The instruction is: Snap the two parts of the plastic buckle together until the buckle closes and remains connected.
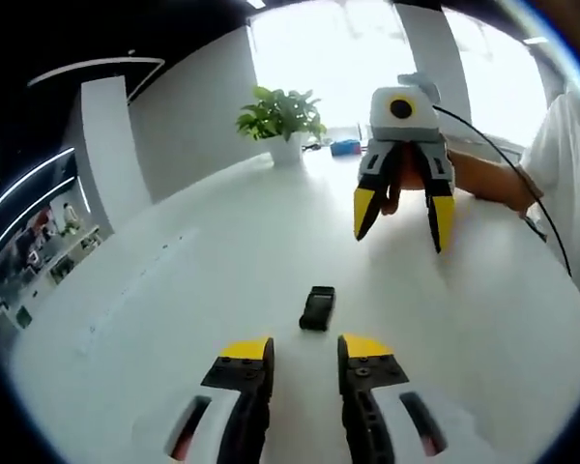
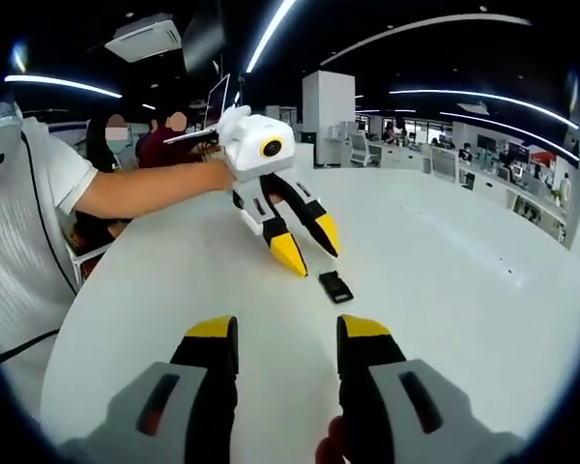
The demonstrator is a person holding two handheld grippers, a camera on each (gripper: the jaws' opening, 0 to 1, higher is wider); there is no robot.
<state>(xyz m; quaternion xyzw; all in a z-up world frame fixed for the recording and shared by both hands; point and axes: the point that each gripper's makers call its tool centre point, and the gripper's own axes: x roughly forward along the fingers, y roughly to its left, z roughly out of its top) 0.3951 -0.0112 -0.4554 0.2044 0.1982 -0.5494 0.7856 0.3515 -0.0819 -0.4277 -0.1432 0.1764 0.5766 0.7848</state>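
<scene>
Buckle [image 1: 317, 307] on table [image 1: 174, 290], halves indistinct, left gripper [image 1: 304, 350] and right gripper [image 2: 283, 332] gaping, empty.

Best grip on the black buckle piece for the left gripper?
Judging by its pose: the buckle piece lies flat on the white table, long axis pointing away from the left gripper. Come from above, jaws across its two long sides, mid-length. Finer shape is too small to tell.

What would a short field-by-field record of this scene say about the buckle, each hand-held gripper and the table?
buckle: small black plastic buckle, lying flat on the table, untouched
table: large white round table
left hand-held gripper: yellow-tipped left hand-held gripper, jaws open, just short of the buckle
right hand-held gripper: yellow-tipped right hand-held gripper, jaws open, empty, above the table
background: green potted plant at the table's far edge
progress: nothing gripped yet
</scene>
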